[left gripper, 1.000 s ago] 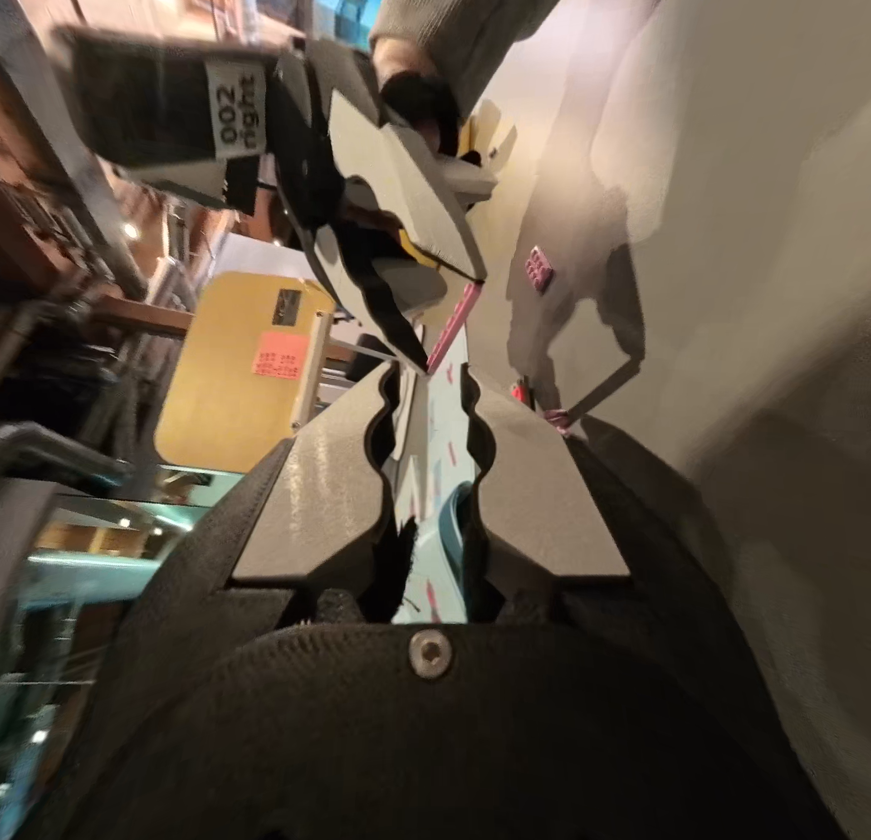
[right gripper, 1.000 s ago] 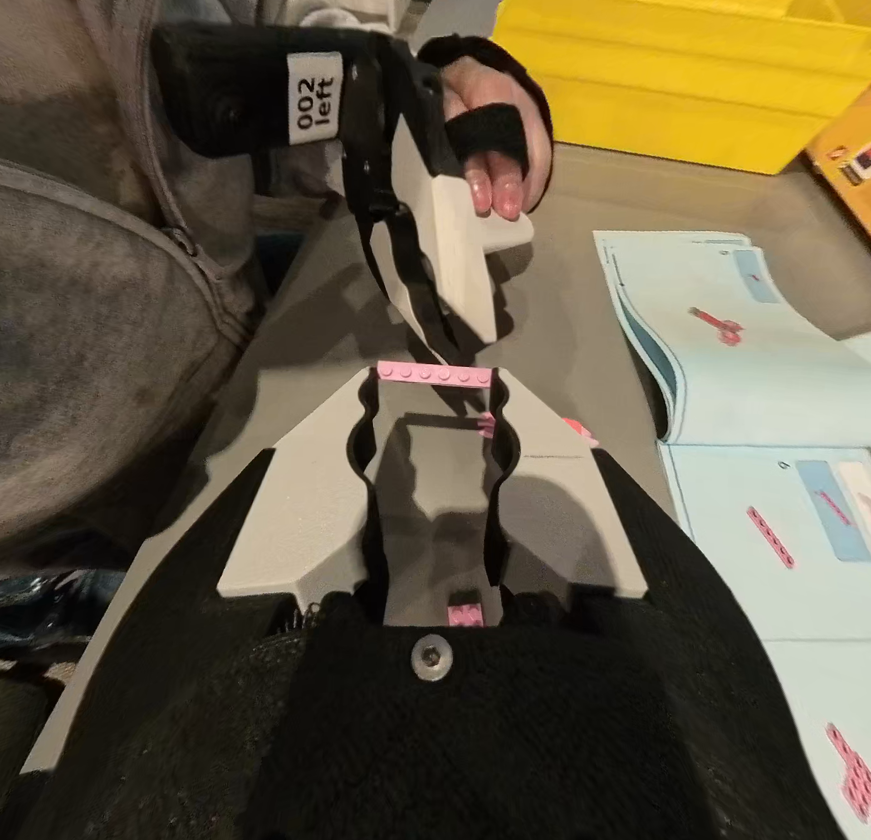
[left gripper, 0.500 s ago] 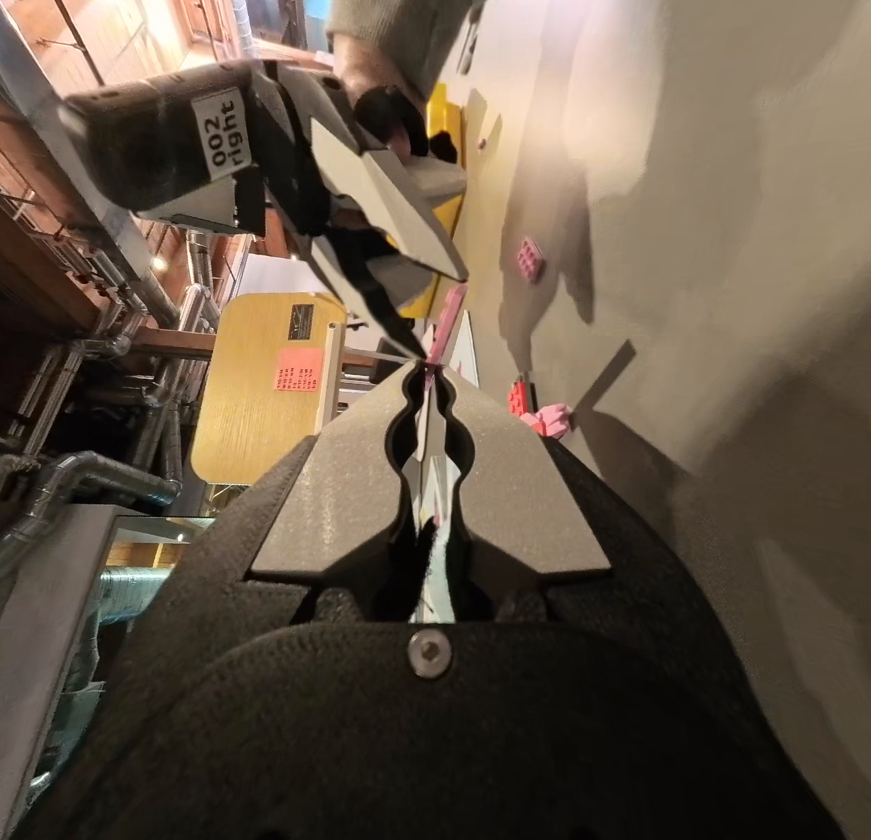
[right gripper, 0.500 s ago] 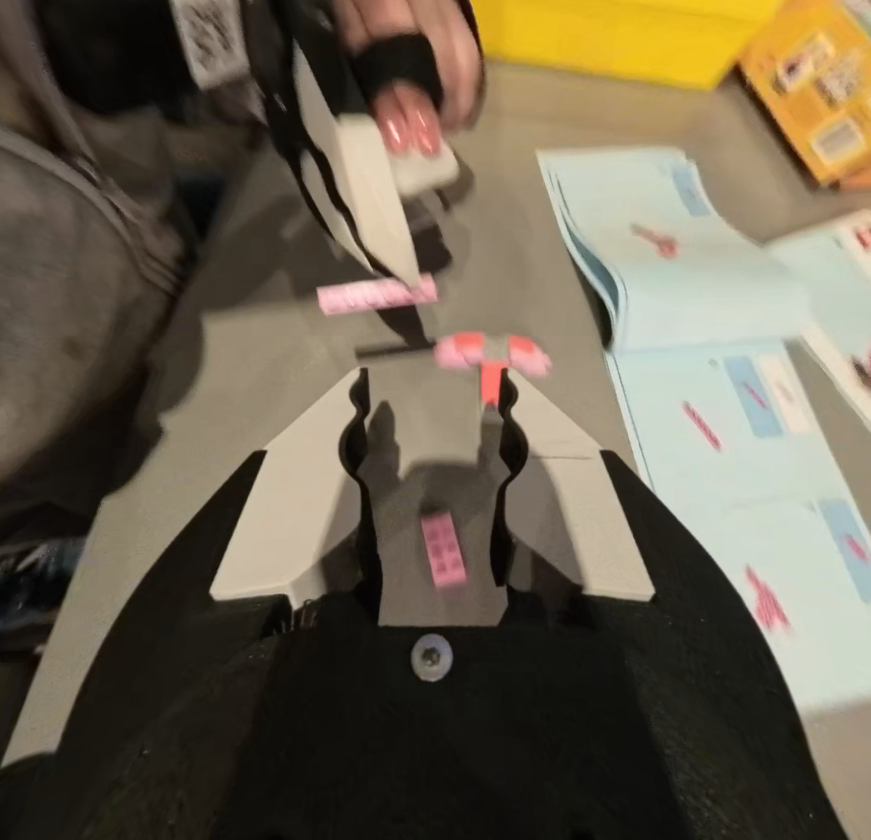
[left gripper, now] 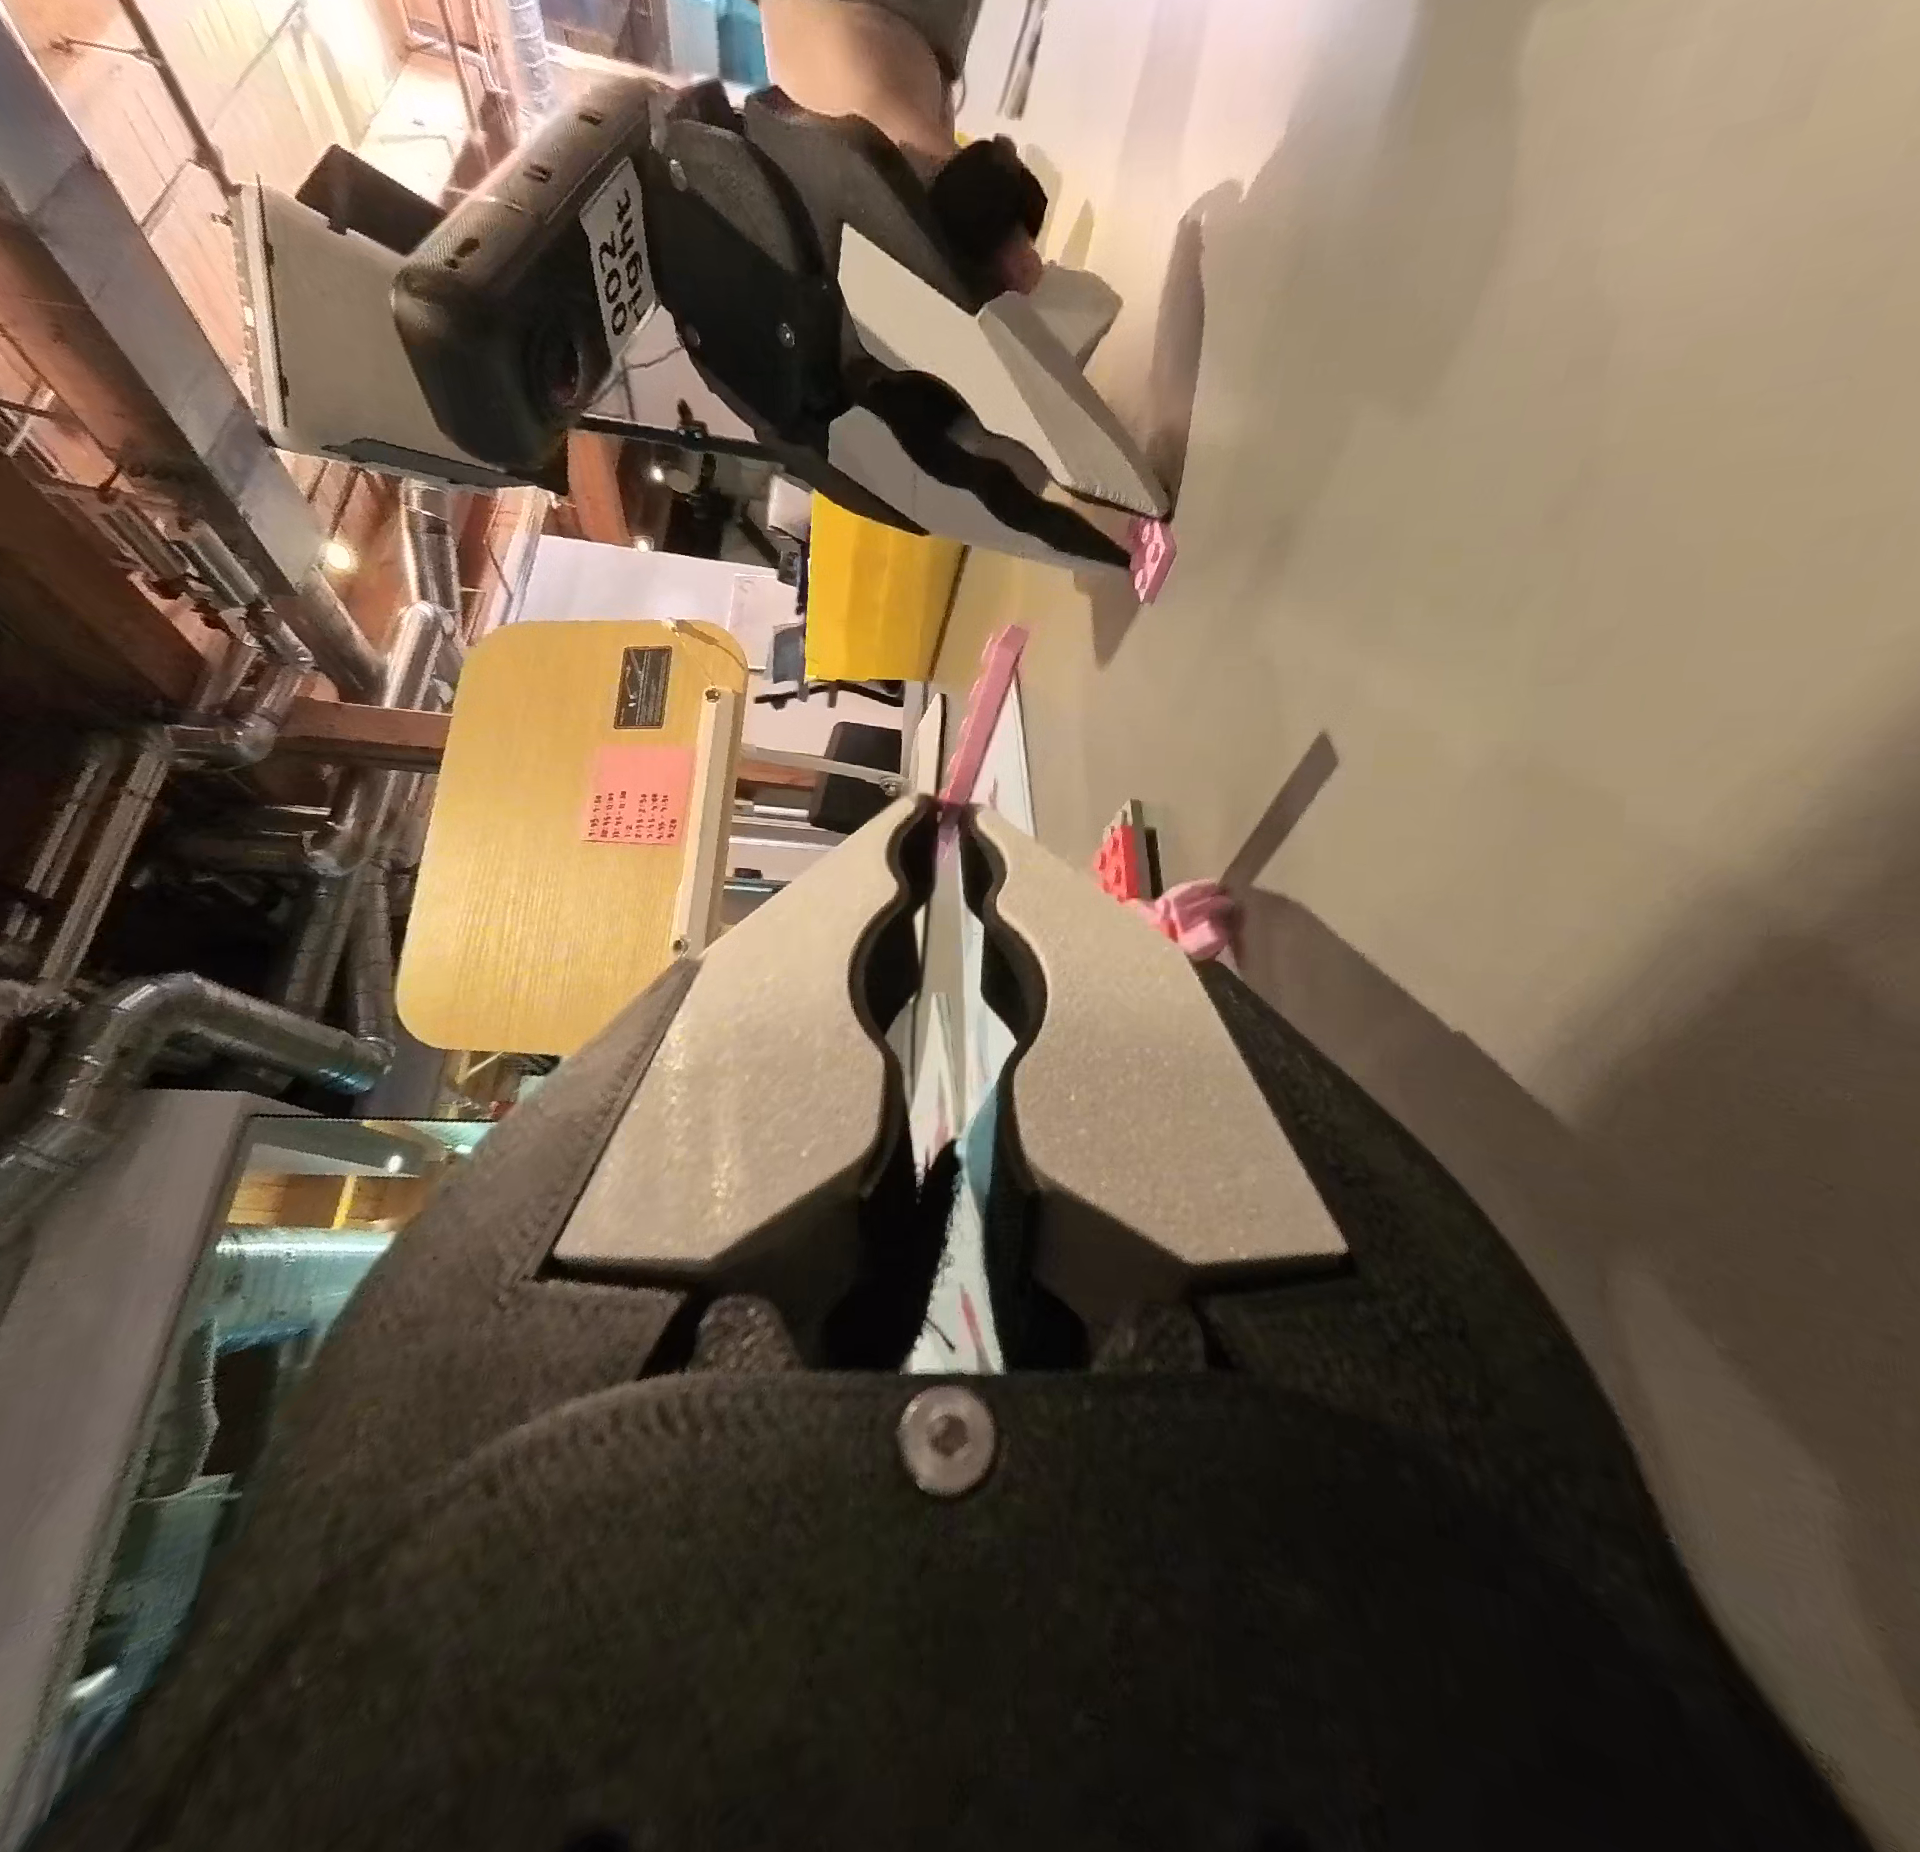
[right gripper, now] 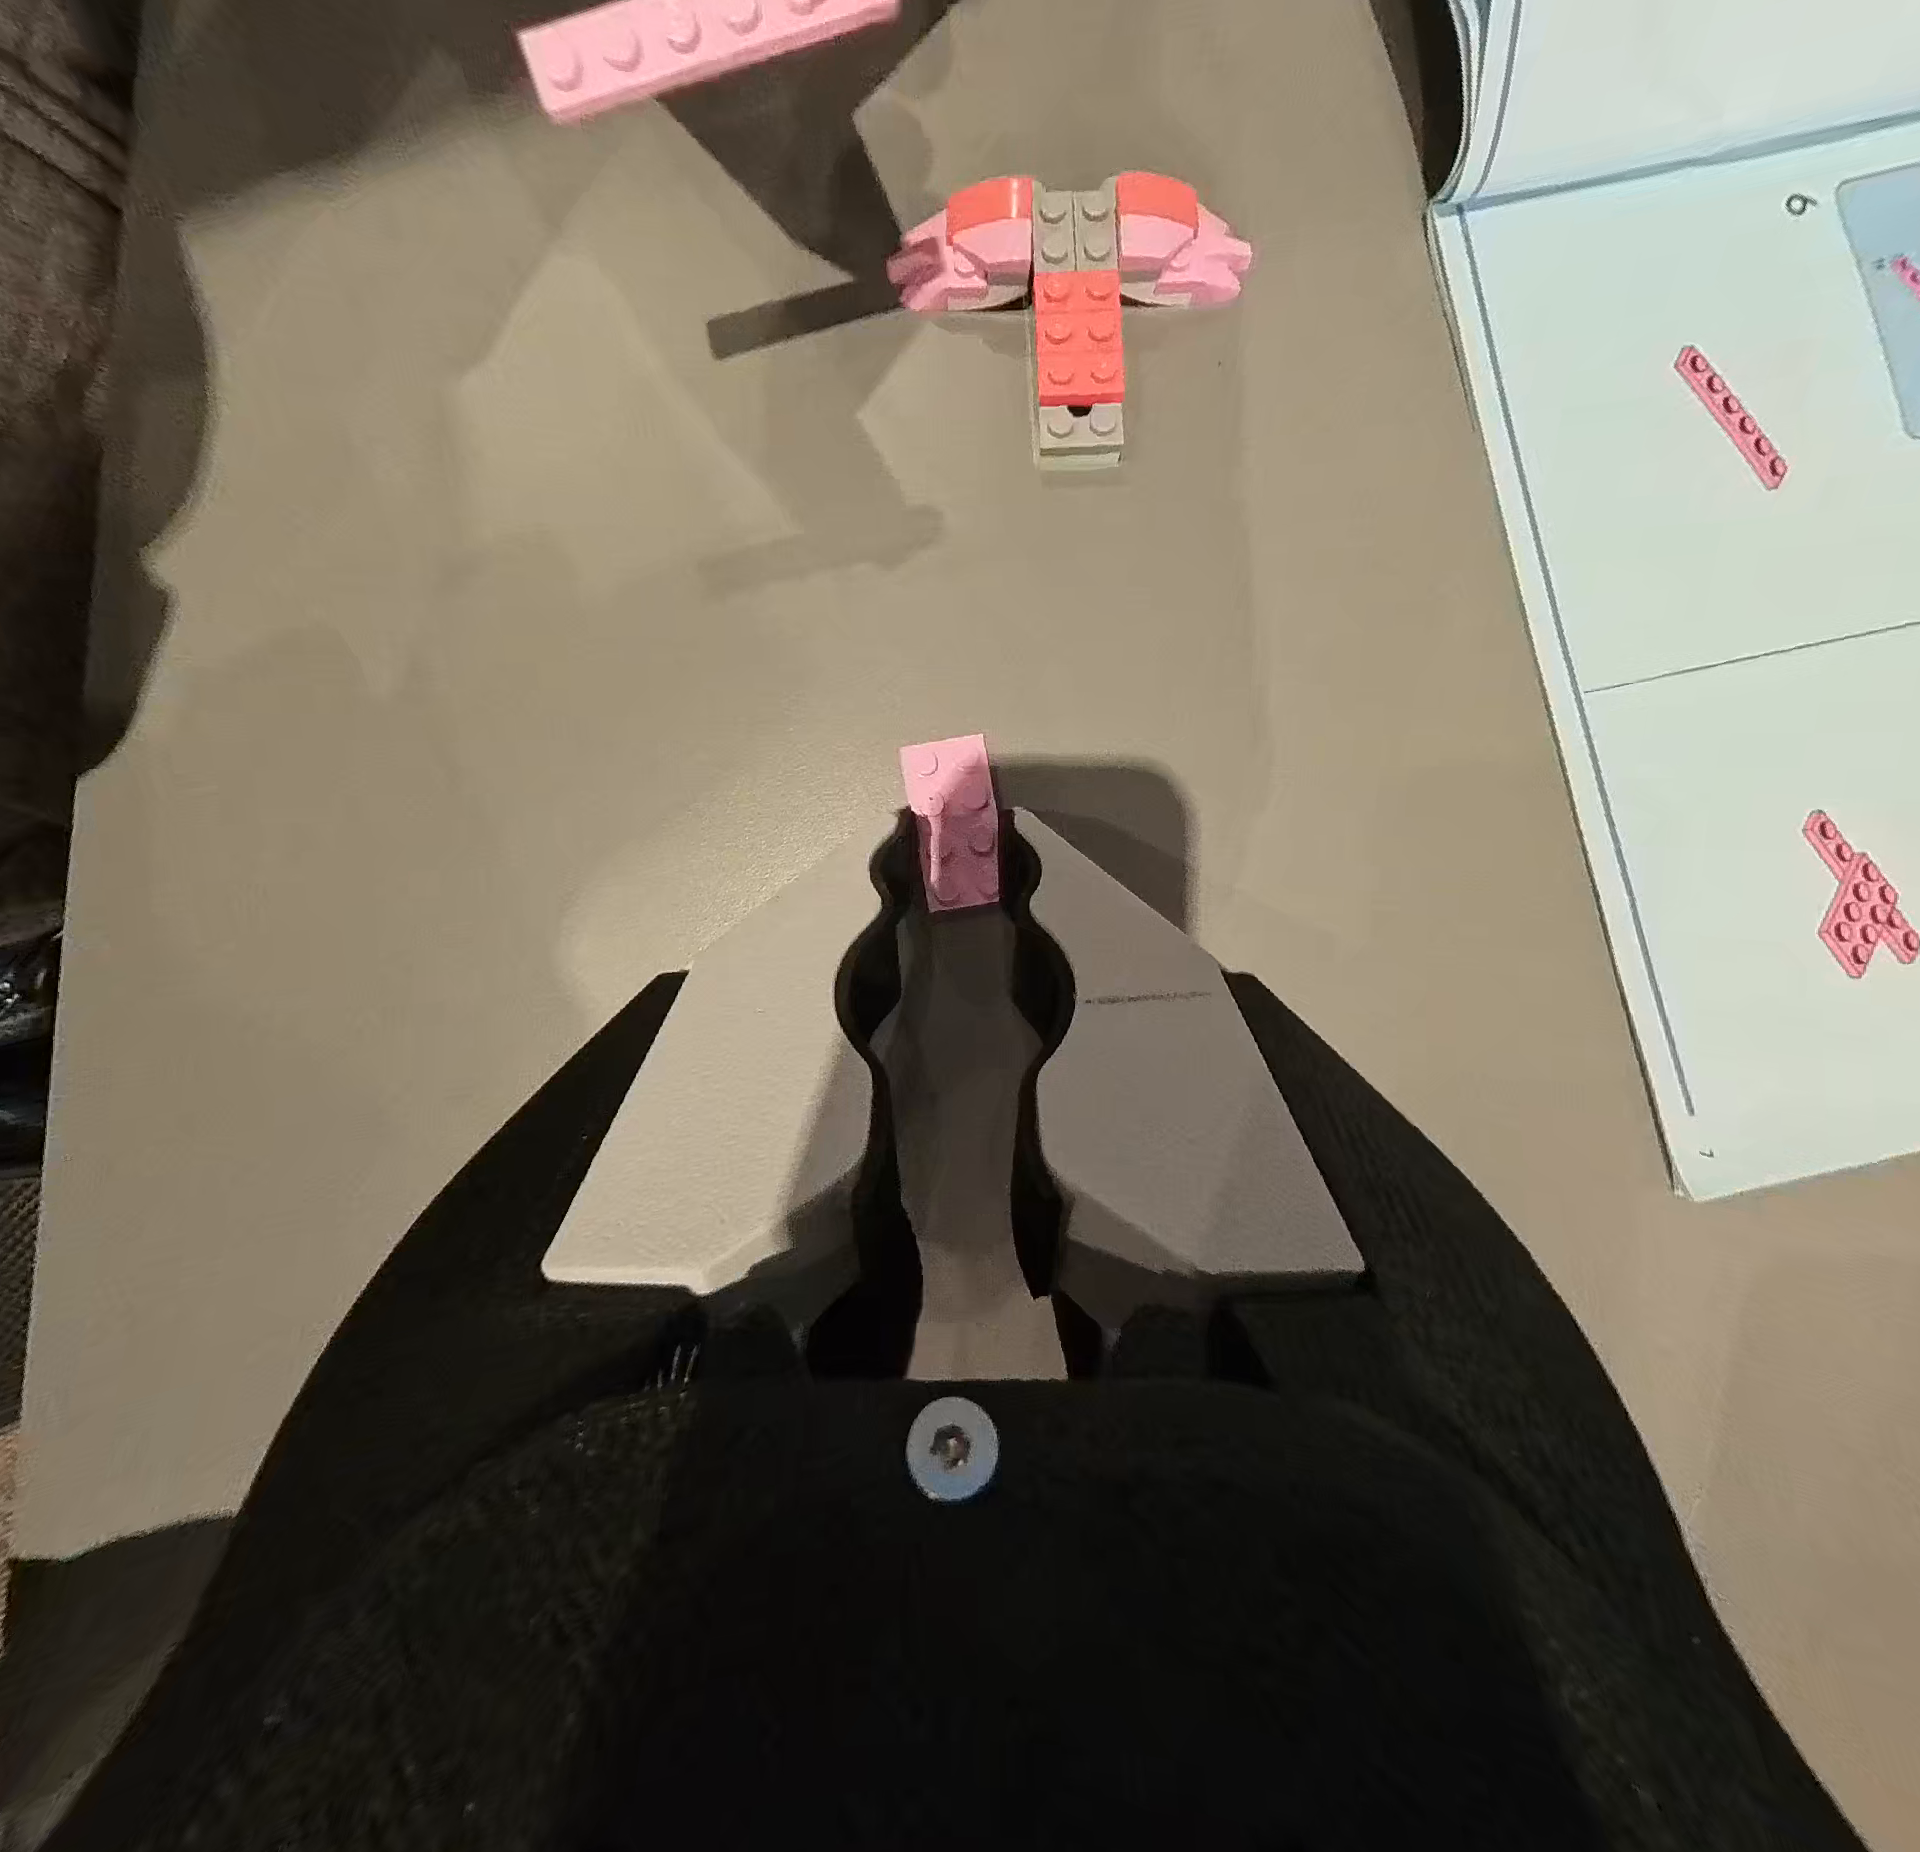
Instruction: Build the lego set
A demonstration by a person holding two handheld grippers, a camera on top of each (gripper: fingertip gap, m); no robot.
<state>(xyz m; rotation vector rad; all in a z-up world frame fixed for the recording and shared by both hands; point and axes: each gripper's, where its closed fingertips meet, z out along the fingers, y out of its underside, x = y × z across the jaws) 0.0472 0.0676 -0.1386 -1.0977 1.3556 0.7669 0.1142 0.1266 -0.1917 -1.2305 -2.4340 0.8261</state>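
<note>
My left gripper [left gripper: 948, 815] is shut on one end of a long pink plate [left gripper: 987, 706] and holds it above the table; the plate also shows at the top left of the right wrist view [right gripper: 717, 31]. My right gripper [right gripper: 958, 831] is shut on a small pink plate [right gripper: 954, 815] low at the grey table [right gripper: 416, 659]. It also shows in the left wrist view [left gripper: 1138, 529] with the small plate [left gripper: 1153, 555] at its tips. The part-built model [right gripper: 1075, 285] of red, pink and grey bricks lies on the table beyond the right gripper.
An open light-blue instruction booklet [right gripper: 1714, 555] lies to the right of the model. A yellow bin [left gripper: 883, 597] stands at the table's far end, with a wooden board [left gripper: 561, 846] beyond it. A person's grey clothing [right gripper: 52, 244] borders the table's left edge.
The right gripper let go of the long pink plate and the left gripper closed on it. The right gripper pulled back, came down over the small pink plate and closed on it.
</note>
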